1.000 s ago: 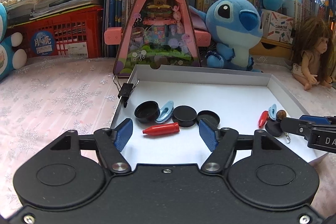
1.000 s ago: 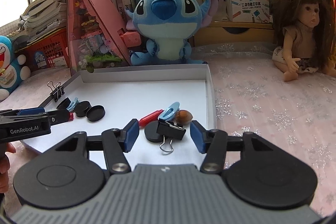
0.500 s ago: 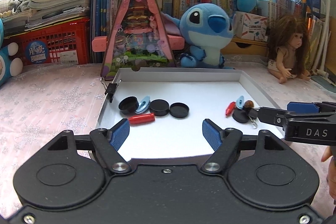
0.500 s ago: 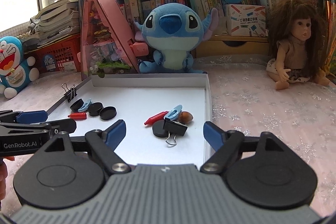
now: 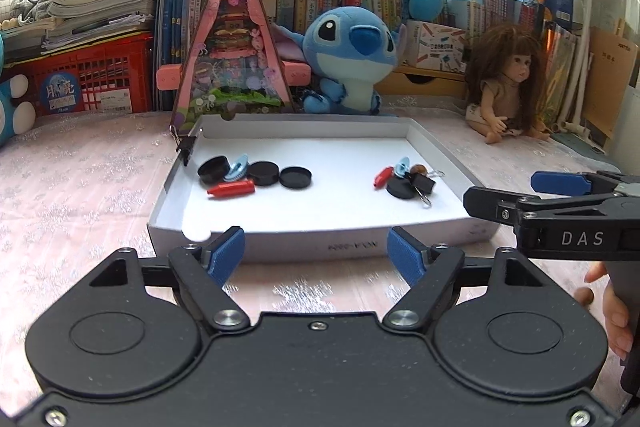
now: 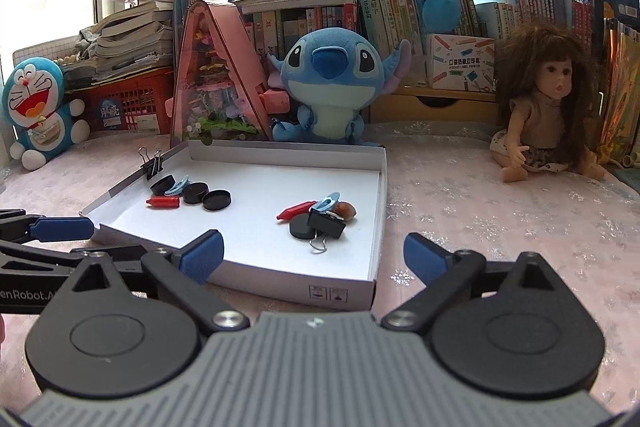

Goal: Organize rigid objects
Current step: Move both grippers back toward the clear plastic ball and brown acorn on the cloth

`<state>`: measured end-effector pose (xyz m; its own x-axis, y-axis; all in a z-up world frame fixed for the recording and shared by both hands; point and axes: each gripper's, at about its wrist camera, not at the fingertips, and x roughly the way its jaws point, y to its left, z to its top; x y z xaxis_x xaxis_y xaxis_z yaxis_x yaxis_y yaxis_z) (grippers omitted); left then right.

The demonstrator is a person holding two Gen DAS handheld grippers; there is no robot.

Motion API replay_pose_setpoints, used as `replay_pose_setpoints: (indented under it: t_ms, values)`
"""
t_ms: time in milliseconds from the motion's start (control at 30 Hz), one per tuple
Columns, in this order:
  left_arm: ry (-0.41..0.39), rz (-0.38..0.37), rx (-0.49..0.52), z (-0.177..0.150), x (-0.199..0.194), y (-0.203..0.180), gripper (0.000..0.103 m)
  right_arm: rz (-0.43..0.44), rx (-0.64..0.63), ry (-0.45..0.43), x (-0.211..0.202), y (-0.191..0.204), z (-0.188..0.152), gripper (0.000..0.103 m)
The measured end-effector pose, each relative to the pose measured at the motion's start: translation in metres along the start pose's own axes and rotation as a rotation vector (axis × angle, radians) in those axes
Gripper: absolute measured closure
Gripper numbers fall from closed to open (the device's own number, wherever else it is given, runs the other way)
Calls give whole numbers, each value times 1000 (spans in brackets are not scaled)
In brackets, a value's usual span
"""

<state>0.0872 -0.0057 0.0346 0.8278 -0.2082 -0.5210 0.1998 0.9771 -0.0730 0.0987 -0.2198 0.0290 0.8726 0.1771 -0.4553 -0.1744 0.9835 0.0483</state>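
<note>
Your left gripper and right gripper: jaws wide, just been opening, empty, short of the white tray holding two clusters.

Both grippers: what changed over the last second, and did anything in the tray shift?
Both have backed away from the white tray to outside its near wall. The right gripper has just opened wide, leaving the black binder clip lying in the tray; the left gripper opened a little, nothing between its jaws. The two groups of small items lie as before.
</note>
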Motion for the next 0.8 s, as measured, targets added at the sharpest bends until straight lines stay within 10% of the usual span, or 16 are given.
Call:
replay_pose_setpoints:
  t_ms: [800]
  values:
    - [-4,-68,85,-61,-24,-41,41,-148,-60,-12,-55,-13,-68,0]
